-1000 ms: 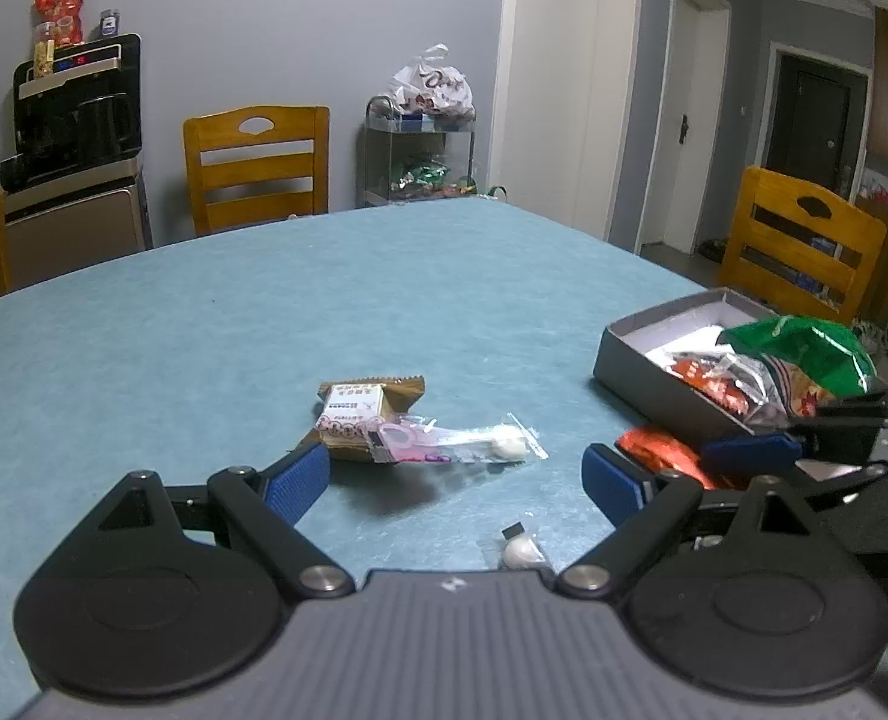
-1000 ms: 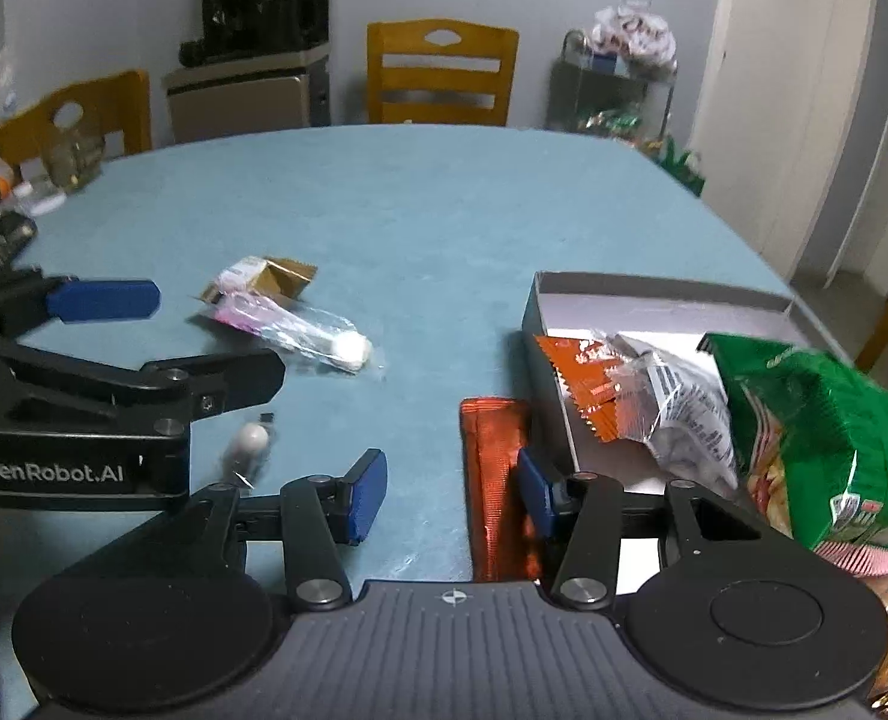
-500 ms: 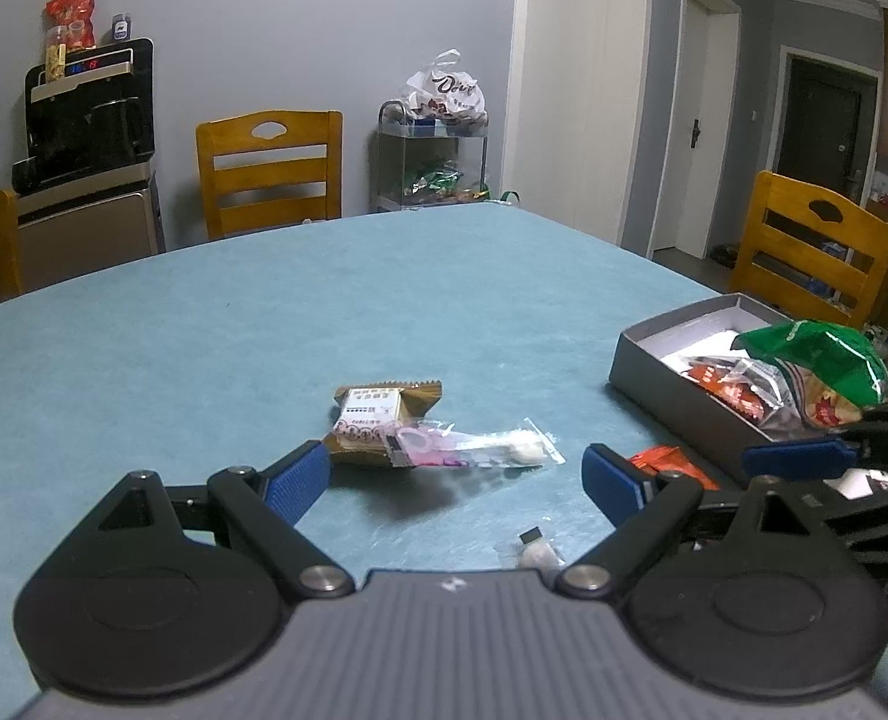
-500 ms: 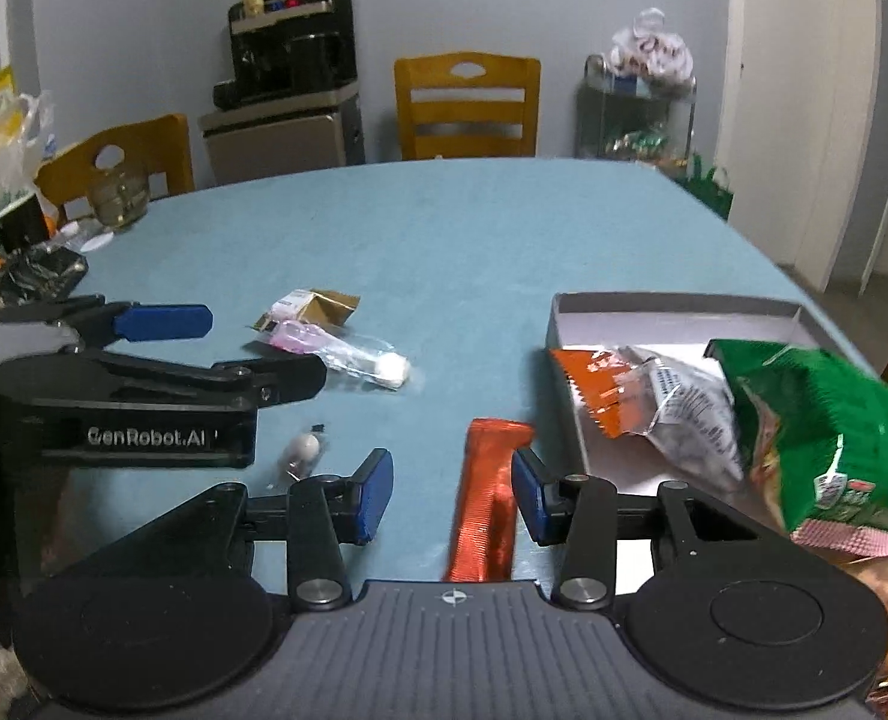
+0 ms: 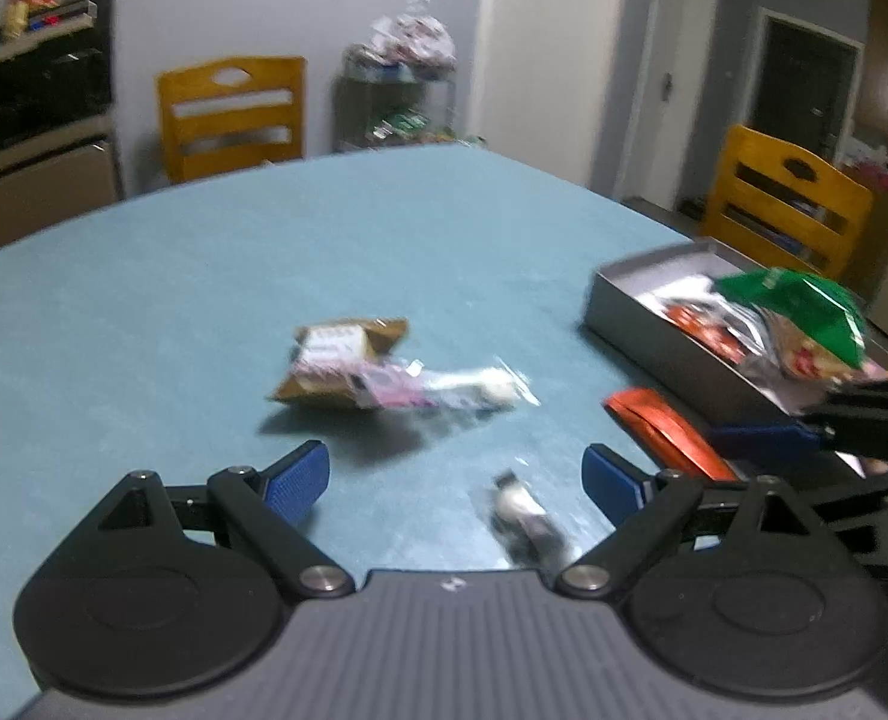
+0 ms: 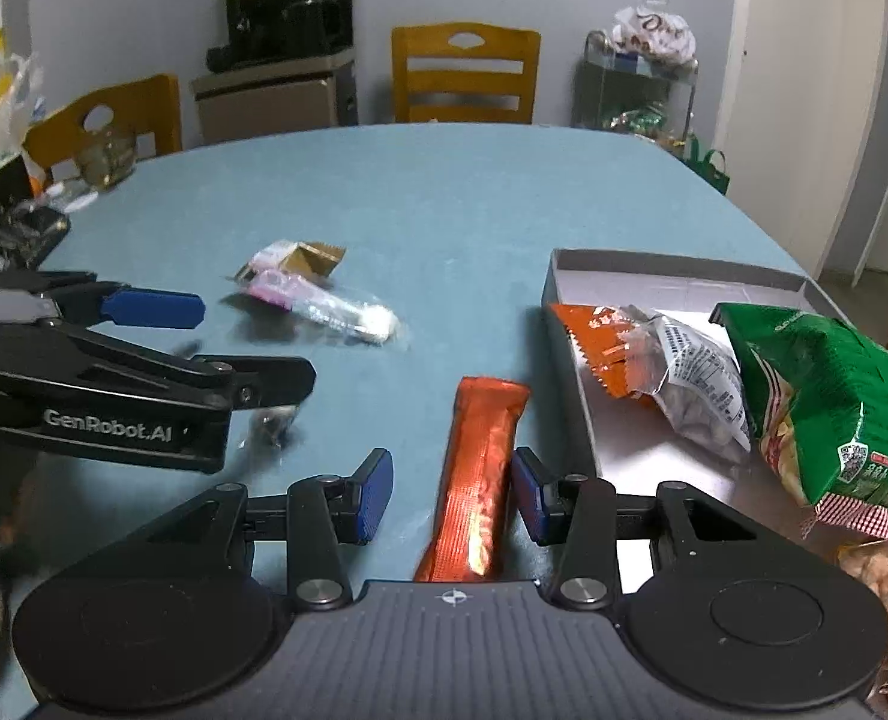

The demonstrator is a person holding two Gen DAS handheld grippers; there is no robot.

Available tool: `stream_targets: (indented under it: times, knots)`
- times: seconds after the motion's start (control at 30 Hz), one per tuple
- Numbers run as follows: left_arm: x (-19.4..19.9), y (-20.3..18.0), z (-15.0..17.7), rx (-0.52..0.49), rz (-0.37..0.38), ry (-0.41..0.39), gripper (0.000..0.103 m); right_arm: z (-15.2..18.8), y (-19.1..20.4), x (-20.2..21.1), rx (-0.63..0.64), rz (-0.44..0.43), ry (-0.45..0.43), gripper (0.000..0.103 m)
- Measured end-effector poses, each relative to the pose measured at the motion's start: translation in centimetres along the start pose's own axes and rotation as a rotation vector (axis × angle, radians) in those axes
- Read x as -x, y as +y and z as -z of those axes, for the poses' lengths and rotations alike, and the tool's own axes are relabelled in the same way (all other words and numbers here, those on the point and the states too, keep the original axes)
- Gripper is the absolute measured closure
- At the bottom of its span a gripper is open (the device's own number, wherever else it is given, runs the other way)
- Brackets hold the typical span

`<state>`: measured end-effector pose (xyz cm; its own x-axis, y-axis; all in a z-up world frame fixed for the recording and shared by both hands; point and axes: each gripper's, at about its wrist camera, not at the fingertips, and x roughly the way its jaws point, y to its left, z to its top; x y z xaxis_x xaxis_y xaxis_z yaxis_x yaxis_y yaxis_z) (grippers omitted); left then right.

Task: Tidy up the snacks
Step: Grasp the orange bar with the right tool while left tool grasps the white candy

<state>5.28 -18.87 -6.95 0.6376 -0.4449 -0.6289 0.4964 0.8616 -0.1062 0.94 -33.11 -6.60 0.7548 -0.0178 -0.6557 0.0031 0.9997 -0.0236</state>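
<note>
blue tablecloth [image 6: 444, 192] under both my tools, wooden chairs behind. my right gripper [image 6: 451, 495] is spread wide and holds nothing; the orange snack bar [image 6: 480, 468] lies flat between its pads, touching neither as far as i can tell. it looks light, crinkly, slick foil, so i'd pinch across its middle. my left gripper [image 5: 456, 480] is also wide open and empty, above a small wrapped candy [image 5: 525, 519]. just right of the bar, the grey box [image 6: 672, 267] holds an orange packet, a silver one and a green chip bag [image 6: 828, 384].
</note>
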Motion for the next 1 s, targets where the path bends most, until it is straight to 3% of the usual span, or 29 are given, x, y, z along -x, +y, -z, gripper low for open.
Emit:
stream_targets:
  times: [0.17,0.37,0.53,0.67,1.0]
  knots:
    - [-0.5,0.0,0.3,0.009,0.042,0.073,0.012,0.6,0.6,0.0,0.030,0.006,-0.002,0.066]
    - [-0.4,-0.4,0.4,0.004,0.045,0.085,0.031,0.8,0.5,0.1,0.026,0.001,-0.006,0.069]
    - [-0.2,-1.0,0.4,-0.024,0.045,0.082,0.060,0.8,0.4,0.0,0.022,0.006,-0.012,0.070]
    - [-0.3,-0.6,0.6,-0.012,0.039,0.062,0.090,0.7,0.4,-0.1,0.010,0.009,-0.017,0.070]
    - [-0.5,-0.6,0.7,-0.023,0.045,0.041,0.092,0.6,0.7,-0.5,0.041,0.024,-0.046,0.079]
